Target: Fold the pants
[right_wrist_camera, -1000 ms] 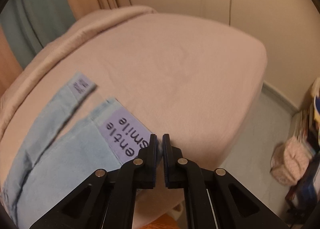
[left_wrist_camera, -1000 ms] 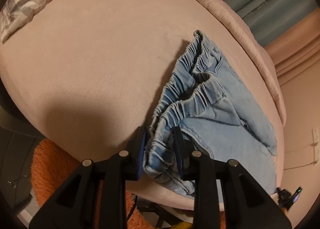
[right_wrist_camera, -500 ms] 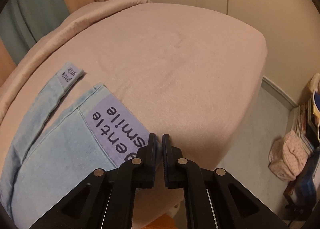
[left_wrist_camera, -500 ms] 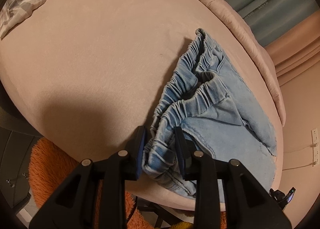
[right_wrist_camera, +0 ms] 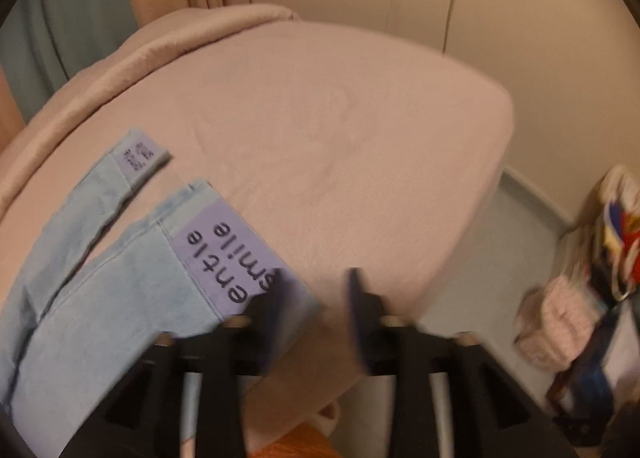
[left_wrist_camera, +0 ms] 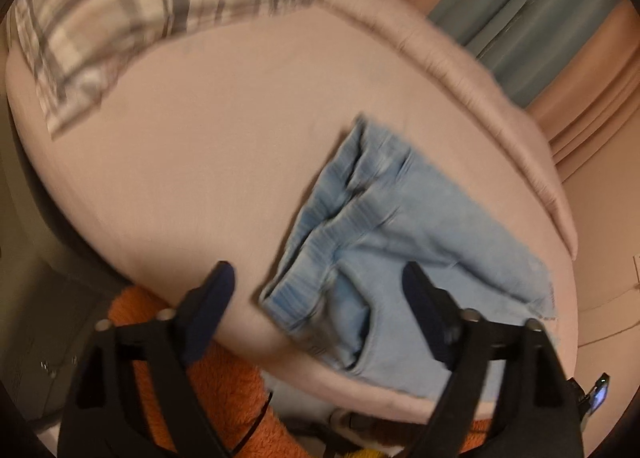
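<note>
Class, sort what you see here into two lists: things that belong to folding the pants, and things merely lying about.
Belongs to the job:
light blue pants
left gripper, open
right gripper, open
pink bed, the work surface

Lying about:
plaid blanket
orange rug
bags on the floor
curtains

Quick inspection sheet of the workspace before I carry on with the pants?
Surface: pink bed.
Job's things: light blue pants lying flat, waistband near the left gripper, lilac-patched leg ends near the right gripper.
Clutter: plaid cloth at the far end.
Grippers: left gripper open, holding nothing; right gripper open, blurred.
Cables: one thin dark cable below the bed edge.
Surroundings: curtains, orange rug, bags on the floor.
</note>
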Motion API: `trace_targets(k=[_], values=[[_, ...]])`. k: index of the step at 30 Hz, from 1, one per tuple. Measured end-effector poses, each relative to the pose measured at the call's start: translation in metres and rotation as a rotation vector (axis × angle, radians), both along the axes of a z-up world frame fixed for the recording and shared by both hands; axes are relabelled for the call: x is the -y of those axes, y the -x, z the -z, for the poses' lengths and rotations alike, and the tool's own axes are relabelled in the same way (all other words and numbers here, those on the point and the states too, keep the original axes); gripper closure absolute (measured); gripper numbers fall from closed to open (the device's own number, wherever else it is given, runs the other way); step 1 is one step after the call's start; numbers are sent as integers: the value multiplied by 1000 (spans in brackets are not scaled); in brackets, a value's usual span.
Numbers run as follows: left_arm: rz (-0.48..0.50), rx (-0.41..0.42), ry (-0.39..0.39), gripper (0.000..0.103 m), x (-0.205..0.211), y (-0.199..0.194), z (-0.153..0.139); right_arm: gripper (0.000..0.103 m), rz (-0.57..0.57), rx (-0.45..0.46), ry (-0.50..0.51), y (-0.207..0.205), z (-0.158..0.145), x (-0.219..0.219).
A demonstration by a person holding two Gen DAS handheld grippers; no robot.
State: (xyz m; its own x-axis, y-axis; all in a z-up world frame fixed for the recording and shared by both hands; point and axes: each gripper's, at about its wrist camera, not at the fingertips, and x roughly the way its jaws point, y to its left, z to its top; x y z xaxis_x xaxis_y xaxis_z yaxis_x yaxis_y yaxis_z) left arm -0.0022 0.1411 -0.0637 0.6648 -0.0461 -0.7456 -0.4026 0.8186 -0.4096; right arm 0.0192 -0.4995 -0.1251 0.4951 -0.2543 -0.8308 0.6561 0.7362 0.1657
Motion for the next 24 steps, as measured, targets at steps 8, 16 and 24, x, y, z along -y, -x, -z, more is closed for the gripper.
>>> trace_targets(k=[8, 16, 24], values=[[144, 42, 47, 18, 48, -26, 1, 32, -148, 205, -6, -14, -79, -49], [318, -52, 76, 34, 107, -56, 39, 31, -561, 199, -180, -102, -89, -157], [319, -107, 58, 42, 116, -66, 66, 31, -551, 27, -316, -217, -56, -212]])
